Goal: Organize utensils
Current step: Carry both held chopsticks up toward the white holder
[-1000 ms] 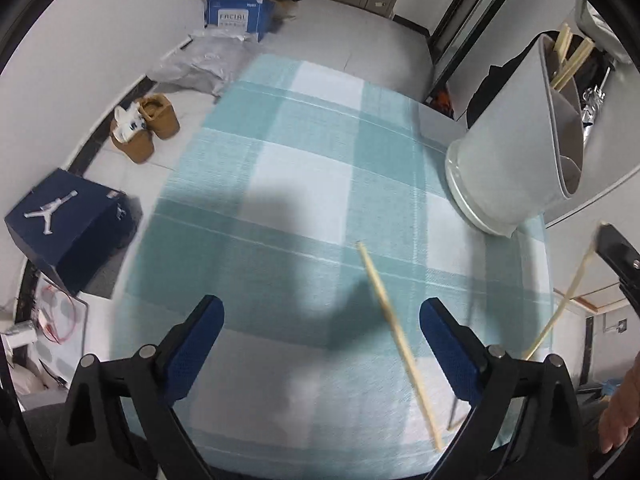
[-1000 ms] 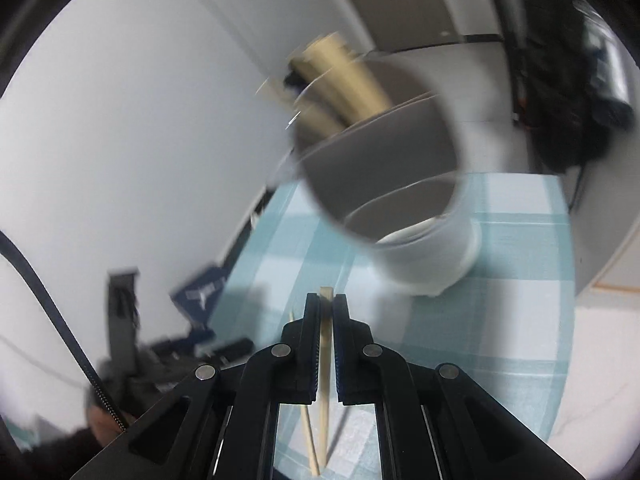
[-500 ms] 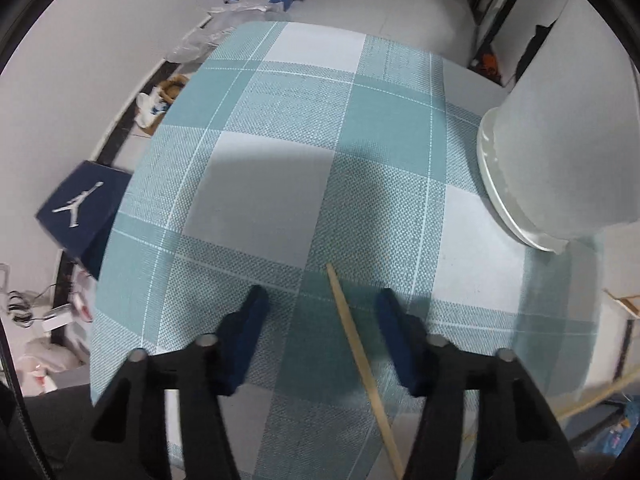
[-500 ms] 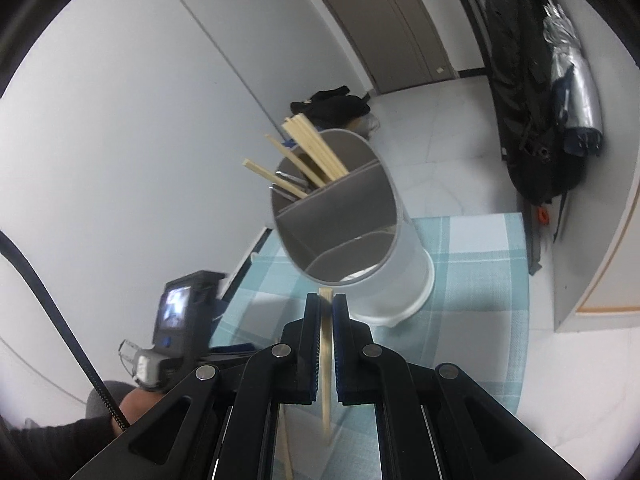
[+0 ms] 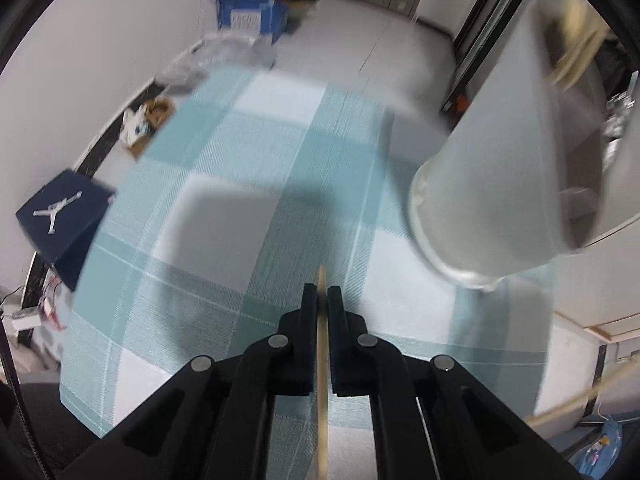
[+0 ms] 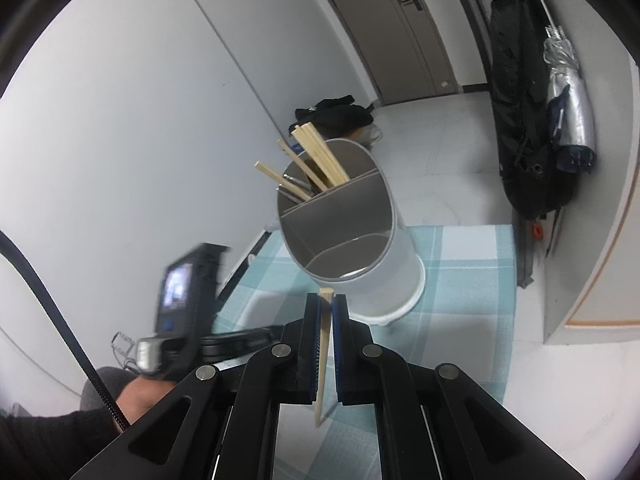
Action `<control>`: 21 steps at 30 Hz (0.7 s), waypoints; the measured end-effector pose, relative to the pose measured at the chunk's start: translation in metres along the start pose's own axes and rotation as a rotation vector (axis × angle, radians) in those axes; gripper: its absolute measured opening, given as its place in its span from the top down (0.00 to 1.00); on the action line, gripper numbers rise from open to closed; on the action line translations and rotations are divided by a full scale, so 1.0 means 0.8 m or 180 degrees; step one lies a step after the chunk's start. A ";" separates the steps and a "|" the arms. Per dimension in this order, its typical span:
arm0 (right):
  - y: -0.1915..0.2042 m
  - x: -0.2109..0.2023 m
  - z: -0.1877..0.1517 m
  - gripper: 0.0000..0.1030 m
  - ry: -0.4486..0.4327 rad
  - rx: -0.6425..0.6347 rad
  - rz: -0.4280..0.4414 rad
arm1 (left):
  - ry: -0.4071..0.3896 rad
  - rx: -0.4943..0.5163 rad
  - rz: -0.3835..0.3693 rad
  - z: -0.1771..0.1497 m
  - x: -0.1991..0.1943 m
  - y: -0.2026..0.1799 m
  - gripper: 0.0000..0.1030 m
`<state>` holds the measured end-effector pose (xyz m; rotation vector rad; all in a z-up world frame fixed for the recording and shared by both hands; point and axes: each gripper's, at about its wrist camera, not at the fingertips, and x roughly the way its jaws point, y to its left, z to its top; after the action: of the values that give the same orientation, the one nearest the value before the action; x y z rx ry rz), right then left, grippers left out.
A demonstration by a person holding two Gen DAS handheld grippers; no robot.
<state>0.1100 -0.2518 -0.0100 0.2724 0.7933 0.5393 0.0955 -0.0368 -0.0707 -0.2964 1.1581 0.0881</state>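
With its jaws just closed on a chopstick (image 5: 322, 344), the left tool (image 5: 322, 294) had the divided holder (image 6: 352, 232) far and to its right, while the right tool (image 6: 326, 304), clamping another chopstick (image 6: 323, 360) lengthwise, faced it directly and seemed nearer.

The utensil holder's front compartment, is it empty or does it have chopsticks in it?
Empty as far as shown: the utensil holder shows bare grey walls in front; the chopsticks all stand in the back section.
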 end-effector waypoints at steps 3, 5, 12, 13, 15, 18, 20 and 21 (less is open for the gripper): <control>0.006 -0.004 -0.001 0.95 -0.0068 -0.0038 -0.0035 | -0.0255 0.0075 -0.0137 -0.003 -0.039 0.003 0.99; 0.013 -0.005 -0.002 0.95 -0.0106 -0.0077 -0.0063 | -0.0400 0.0103 -0.0202 -0.008 -0.064 0.002 0.99; 0.036 -0.003 -0.015 0.95 -0.0226 -0.0228 -0.0255 | -0.0889 0.0313 -0.0467 -0.033 -0.135 -0.025 0.99; 0.037 -0.003 -0.015 0.95 -0.0234 -0.0229 -0.0279 | -0.0934 0.0347 -0.0472 -0.026 -0.137 -0.029 0.99; 0.036 -0.007 -0.016 0.95 -0.0246 -0.0204 -0.0350 | -0.1001 0.0422 -0.0501 -0.024 -0.140 -0.030 0.99; 0.033 -0.015 -0.015 0.95 -0.0313 -0.0163 -0.0433 | -0.1037 0.0484 -0.0533 -0.019 -0.138 -0.028 0.99; 0.031 -0.024 -0.013 0.95 -0.0378 -0.0121 -0.0471 | -0.1068 0.0525 -0.0497 -0.019 -0.140 -0.028 0.99; 0.031 -0.027 -0.014 0.95 -0.0399 -0.0099 -0.0474 | -0.1081 0.0563 -0.0467 -0.020 -0.144 -0.030 0.99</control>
<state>0.0807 -0.2429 0.0062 0.2144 0.6771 0.3903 0.0400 -0.0548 0.0330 -0.1992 0.7984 -0.0904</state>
